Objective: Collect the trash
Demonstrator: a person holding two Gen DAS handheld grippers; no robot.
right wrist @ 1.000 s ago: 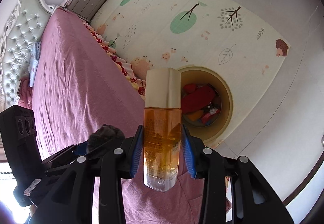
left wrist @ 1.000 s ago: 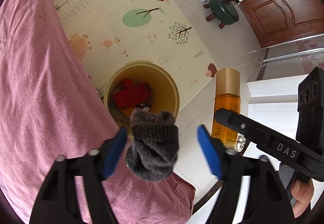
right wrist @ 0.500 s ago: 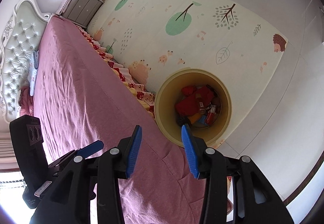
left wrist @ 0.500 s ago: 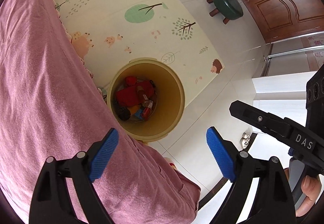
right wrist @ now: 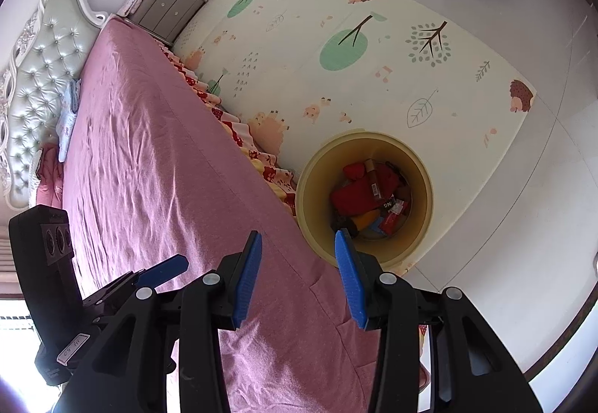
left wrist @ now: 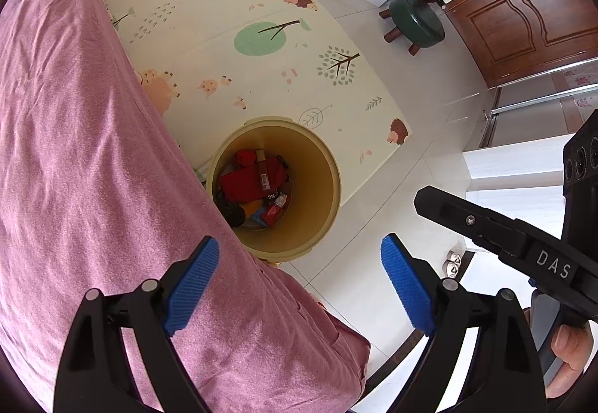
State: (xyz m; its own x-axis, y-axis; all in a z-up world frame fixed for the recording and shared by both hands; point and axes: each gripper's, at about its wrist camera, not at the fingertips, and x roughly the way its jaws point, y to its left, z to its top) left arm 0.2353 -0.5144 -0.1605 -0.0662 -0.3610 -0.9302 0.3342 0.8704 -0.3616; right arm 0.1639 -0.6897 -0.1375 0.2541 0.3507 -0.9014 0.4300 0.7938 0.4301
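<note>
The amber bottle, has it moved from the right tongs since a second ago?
Yes. The right tongs are empty; the bottle now lies down inside the yellow bin.

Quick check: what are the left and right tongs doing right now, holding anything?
Left tongs: open wide, empty, above the bed edge near the bin.
Right tongs: open, narrower gap, empty.

Both wrist views look steeply down from above the bed [left wrist: 93, 151] edge, sharing the bin [left wrist: 317, 166] [right wrist: 422, 181] ahead of each claw
</note>
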